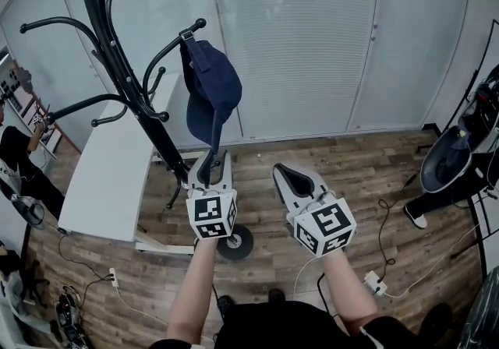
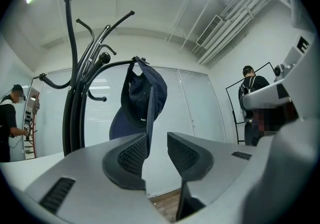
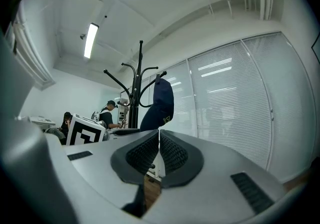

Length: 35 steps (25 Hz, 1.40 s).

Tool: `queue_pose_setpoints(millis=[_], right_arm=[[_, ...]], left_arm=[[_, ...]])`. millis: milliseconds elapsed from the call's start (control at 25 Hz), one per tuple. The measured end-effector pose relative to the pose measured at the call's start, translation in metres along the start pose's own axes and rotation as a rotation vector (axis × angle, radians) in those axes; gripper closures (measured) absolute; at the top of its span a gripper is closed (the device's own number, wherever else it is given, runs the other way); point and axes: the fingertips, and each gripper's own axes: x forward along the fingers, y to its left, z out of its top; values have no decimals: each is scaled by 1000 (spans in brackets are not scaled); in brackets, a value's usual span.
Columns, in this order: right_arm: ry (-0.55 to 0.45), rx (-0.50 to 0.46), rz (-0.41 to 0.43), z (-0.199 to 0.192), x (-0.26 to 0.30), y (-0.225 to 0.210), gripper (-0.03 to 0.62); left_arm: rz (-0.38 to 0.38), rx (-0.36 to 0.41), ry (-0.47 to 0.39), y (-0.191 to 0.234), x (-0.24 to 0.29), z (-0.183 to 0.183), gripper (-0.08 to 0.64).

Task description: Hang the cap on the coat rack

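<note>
A navy cap [image 1: 210, 86] hangs by its back strap from a hook of the black coat rack [image 1: 117, 59], brim pointing down. My left gripper [image 1: 210, 172] sits just under it, open. In the left gripper view the cap [image 2: 142, 98] hangs in front of the rack [image 2: 75, 113], and its brim edge runs down between the jaws of the left gripper [image 2: 157, 150], close to the left pad, with a gap on the right. My right gripper [image 1: 287, 180] is lower and to the right, shut and empty. In its own view the right gripper [image 3: 159, 150] points toward the cap [image 3: 162, 100].
A white table [image 1: 101, 176] stands left of the rack, whose round base [image 1: 235, 242] rests on the wood floor. A power strip with cables [image 1: 374, 283] lies at right. A person [image 1: 15, 153] stands far left, another [image 2: 252, 93] by a black frame.
</note>
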Motion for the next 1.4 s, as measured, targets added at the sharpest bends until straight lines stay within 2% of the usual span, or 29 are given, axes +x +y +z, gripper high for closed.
queue_pose_setpoints(millis=[640,1000,1200,1400], right_arm=[[7,0,-5,-1,-11,4,560],[13,6,4,-4,-11,10,560],[11,4,9,-3,-10,14,560],[14,-3,18,-4,-10,16,560]], left_arm=[[-13,-8,2,-7,-18,2,439],[-27,-3,-11,-10,-43,5,500],[-23,26,-32,-12,-55,14,524],[-49,27,-45,-22,-65,22,539]])
